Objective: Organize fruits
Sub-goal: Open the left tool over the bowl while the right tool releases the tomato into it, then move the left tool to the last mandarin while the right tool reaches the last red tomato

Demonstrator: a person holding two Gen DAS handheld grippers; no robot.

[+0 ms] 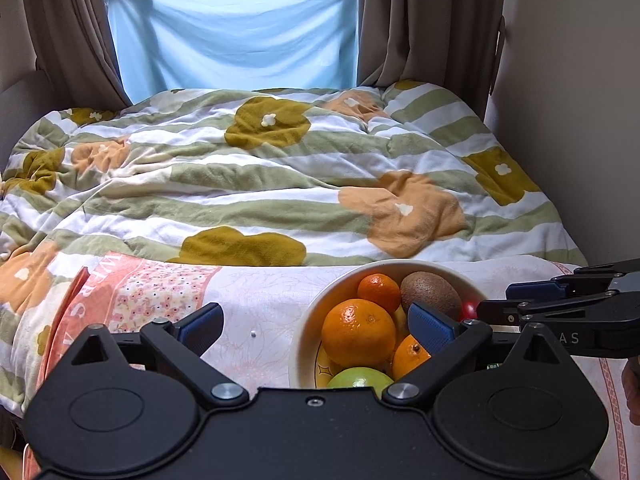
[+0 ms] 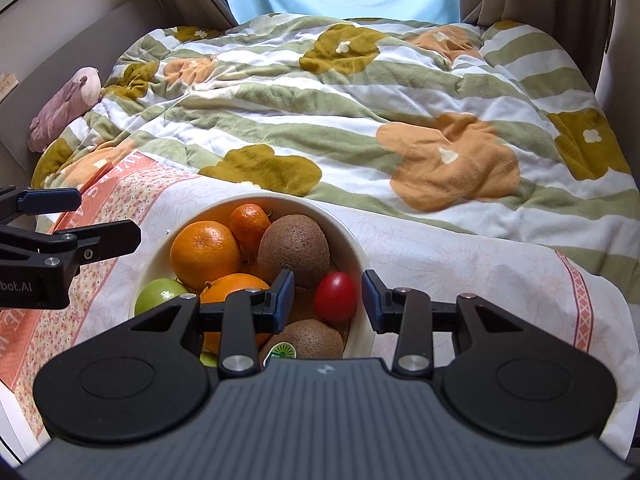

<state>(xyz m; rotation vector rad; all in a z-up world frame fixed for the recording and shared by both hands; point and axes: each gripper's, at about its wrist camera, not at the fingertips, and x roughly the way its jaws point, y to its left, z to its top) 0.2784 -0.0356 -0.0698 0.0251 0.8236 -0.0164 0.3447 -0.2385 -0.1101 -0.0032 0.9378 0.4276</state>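
Observation:
A cream bowl (image 1: 303, 336) (image 2: 360, 250) stands on a pink floral cloth at the bed's near edge. It holds a large orange (image 1: 358, 332) (image 2: 205, 254), a small mandarin (image 1: 379, 292) (image 2: 250, 226), a kiwi (image 1: 430, 292) (image 2: 294, 250), a green apple (image 1: 360, 378) (image 2: 160, 296), a second orange (image 2: 232, 290), a stickered kiwi (image 2: 310, 340) and a small red fruit (image 1: 469, 310) (image 2: 335, 297). My right gripper (image 2: 329, 300) (image 1: 496, 300) reaches into the bowl; the red fruit lies between its pads with gaps on both sides. My left gripper (image 1: 316, 328) (image 2: 106, 218) stands open and holds nothing, its right finger over the bowl's fruit.
A rumpled quilt (image 1: 280, 168) with green stripes and flower patches covers the bed behind the bowl. The pink floral cloth (image 1: 160, 292) spreads to the left. A pink plush toy (image 2: 64, 108) lies at the bed's left edge. Curtains and walls close in both sides.

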